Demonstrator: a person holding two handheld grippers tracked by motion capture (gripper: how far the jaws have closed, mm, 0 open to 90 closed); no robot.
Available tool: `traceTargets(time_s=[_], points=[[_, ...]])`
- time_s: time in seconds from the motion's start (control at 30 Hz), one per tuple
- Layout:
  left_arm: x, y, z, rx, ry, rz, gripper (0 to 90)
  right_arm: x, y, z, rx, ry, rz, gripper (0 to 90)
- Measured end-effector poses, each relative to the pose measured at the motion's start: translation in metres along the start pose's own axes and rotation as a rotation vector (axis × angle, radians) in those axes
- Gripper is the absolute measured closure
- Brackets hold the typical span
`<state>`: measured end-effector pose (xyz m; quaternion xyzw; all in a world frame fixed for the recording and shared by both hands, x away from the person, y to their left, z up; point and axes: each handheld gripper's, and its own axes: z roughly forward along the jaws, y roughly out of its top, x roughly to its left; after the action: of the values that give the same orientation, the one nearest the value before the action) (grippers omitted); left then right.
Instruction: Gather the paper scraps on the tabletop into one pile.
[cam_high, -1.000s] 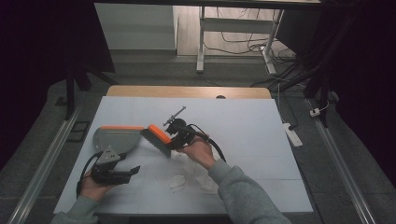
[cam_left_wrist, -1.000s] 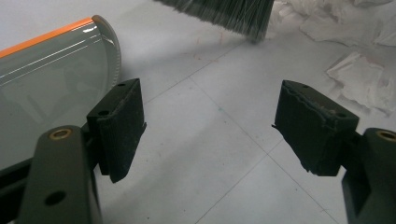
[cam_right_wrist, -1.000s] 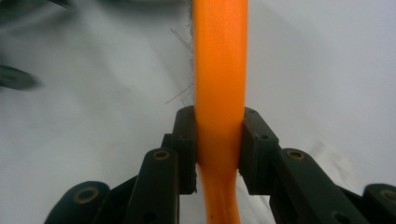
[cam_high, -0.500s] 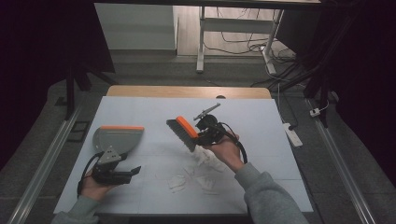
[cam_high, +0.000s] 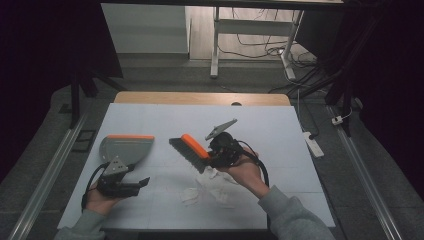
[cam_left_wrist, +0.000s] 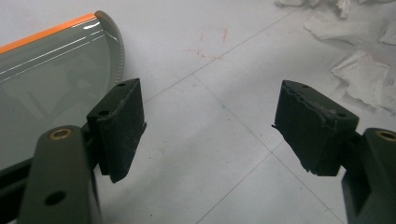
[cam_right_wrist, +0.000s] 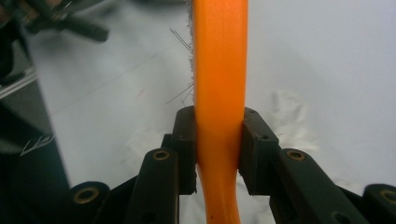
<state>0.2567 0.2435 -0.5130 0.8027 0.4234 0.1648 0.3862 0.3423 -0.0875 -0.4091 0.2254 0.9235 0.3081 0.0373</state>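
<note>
Crumpled paper scraps (cam_high: 212, 184) lie on the desk (cam_high: 280, 130) just under the right hand (cam_high: 245, 167), with a grey dustpan (cam_high: 126, 148) to the left. The right claw (cam_right_wrist: 218, 154) is raised above the desk, pinching the orange brush (cam_high: 192, 150) by its handle. The left claw (cam_left_wrist: 210, 126) rests low beside the dustpan, spread wide around nothing.

Brush (cam_right_wrist: 219, 70): smooth, glossy orange plastic handle; fine bristles along one edge. Dustpan (cam_left_wrist: 51, 79): grey plastic, glossy with reflections, orange rim strip. Scraps (cam_left_wrist: 369, 79): crumpled white paper, matt. Surface (cam_high: 280, 125): matt white sheet over wood. Left tongs (cam_left_wrist: 210, 126): pads matt black, worn and rough-edged.
</note>
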Motion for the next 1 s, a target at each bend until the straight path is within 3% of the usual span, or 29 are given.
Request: traceTargets(time_s=[0.17,0.43,0.73,0.83,0.9,1.0], points=[[0.002,-0.001,-0.001,-0.001,0.003,-0.012,24.9,0.022,-0.01,0.014,0.04,0.024,-0.057,70.2],[0.003,-0.001,-0.002,-0.007,0.014,-0.017,24.9,0.042,-0.02,0.029,0.121,0.079,-0.086,70.2],[0.006,-0.002,-0.003,-0.012,0.024,-0.025,24.9,0.074,-0.021,0.049,0.223,0.135,-0.187,70.2],[0.006,-0.002,-0.003,-0.011,0.024,-0.028,24.9,0.074,-0.019,0.054,0.227,0.127,-0.184,70.2],[0.007,-0.003,-0.003,-0.01,0.023,-0.027,24.9,0.069,-0.017,0.056,0.245,0.084,-0.2,70.2],[0.007,-0.003,-0.003,-0.01,0.022,-0.028,24.9,0.05,-0.017,0.056,0.252,0.068,-0.15,70.2]])
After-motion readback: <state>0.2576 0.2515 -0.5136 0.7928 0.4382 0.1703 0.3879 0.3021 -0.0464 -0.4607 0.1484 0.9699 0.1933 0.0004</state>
